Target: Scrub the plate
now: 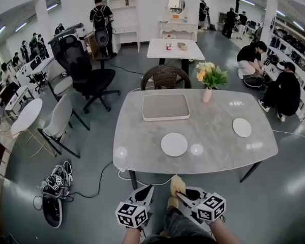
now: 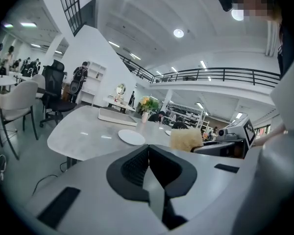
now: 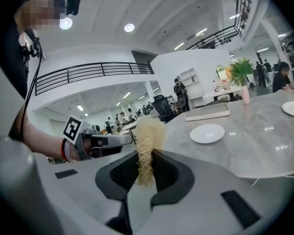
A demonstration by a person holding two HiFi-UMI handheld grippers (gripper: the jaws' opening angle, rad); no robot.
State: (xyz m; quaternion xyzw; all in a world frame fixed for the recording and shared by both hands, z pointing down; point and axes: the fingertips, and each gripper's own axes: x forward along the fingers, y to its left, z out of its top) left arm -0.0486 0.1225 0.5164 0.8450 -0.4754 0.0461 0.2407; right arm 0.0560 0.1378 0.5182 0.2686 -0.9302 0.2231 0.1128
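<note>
Two claws hang at 6 o'clock, short of the tabletop's [image 1: 142, 154] near edge. Of these, the left claw [image 2: 148, 155] is shut with nothing between its jaws. The right claw [image 3: 146, 165] is clamped on a scrubber [image 3: 148, 133], a pale tuft of fibres standing up out of the jaws; it looks soft and should bend under pressure.

At 12 o'clock, just inside the near edge, the plate [image 1: 174, 144] lies flat and alone on the stone. It looks stiff, smooth and breakable, and probably light enough to skate on that glossy surface once rubbed. The rim is the sensible place for the left claw to pin or pinch it while the scrubber works the face. The near edge is the hazard: a push toward 6 o'clock could slide it off.

Bare stone lies around the plate on all sides, so there is room to sweep. A second plate [image 1: 242, 127] sits well apart at 2 o'clock. Farther on, a tray [image 1: 165, 107] lies at 12 o'clock, a vase [image 1: 207, 94] of flowers at 1 o'clock, and a chair [image 1: 165, 77] stands past the far edge.
</note>
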